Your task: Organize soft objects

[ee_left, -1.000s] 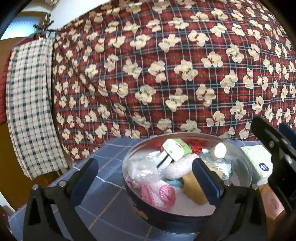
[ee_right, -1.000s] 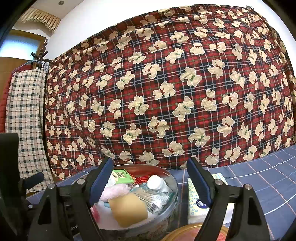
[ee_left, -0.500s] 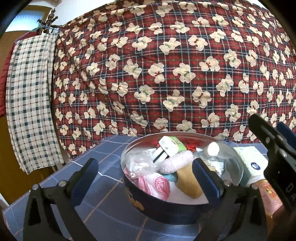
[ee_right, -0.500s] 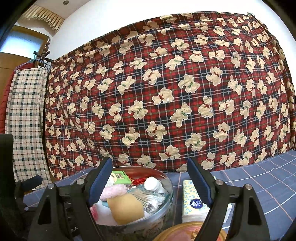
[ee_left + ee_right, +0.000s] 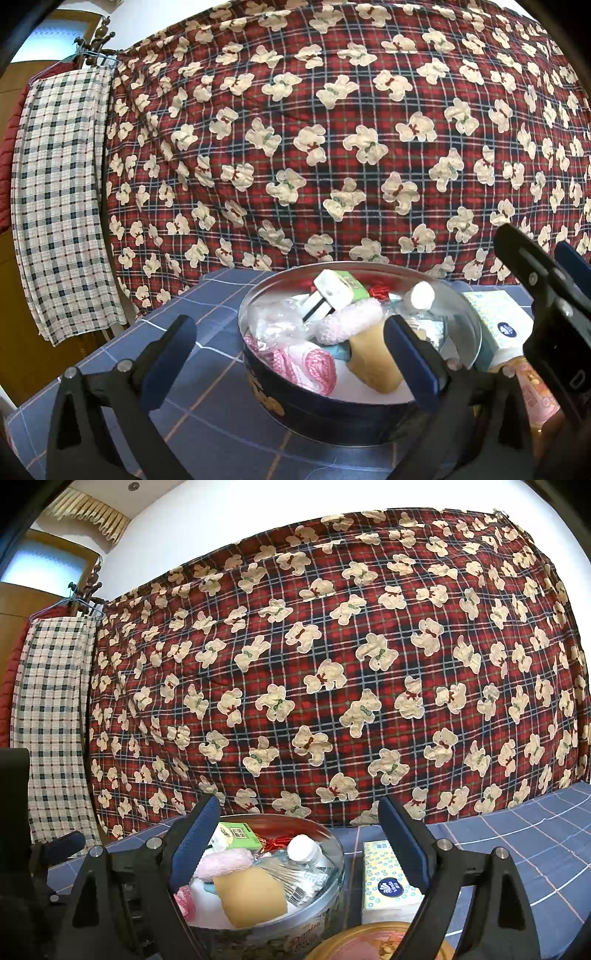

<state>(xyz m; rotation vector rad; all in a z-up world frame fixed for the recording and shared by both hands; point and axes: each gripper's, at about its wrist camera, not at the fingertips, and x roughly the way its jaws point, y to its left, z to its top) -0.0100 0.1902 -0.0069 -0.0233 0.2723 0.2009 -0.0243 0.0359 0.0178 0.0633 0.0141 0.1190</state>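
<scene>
Comparing this moment with the frames a second back, I find very little has shifted except my right gripper (image 5: 297,843): its jaws have just been opening wider, and nothing sits between the blue pads, only the view through to the round tin (image 5: 334,871) and the tissue pack (image 5: 388,880) beside it. My left gripper (image 5: 291,358) also stands with its jaws apart and empty, framing the near wall of the same tin (image 5: 343,413); the tin looks a touch lower and smaller in that view than it did a second ago, so I seem to have tipped up or eased back slightly.

Everything soft that I am meant to sort is in the tin: the yellow sponge (image 5: 373,363) leaning toward its right side, the fluffy pink roll (image 5: 349,325) behind it, and the pink knitted cloth (image 5: 310,365) against the near-left wall, mixed with a small white bottle (image 5: 423,295) and a green-and-white box (image 5: 338,288). An orange-lidded container (image 5: 373,943) sits just in front of my right gripper.

I judge no item has been taken out yet. With wider right jaws I read this as readying for a pick, most likely the sponge, which lies nearest and is bulky.
</scene>
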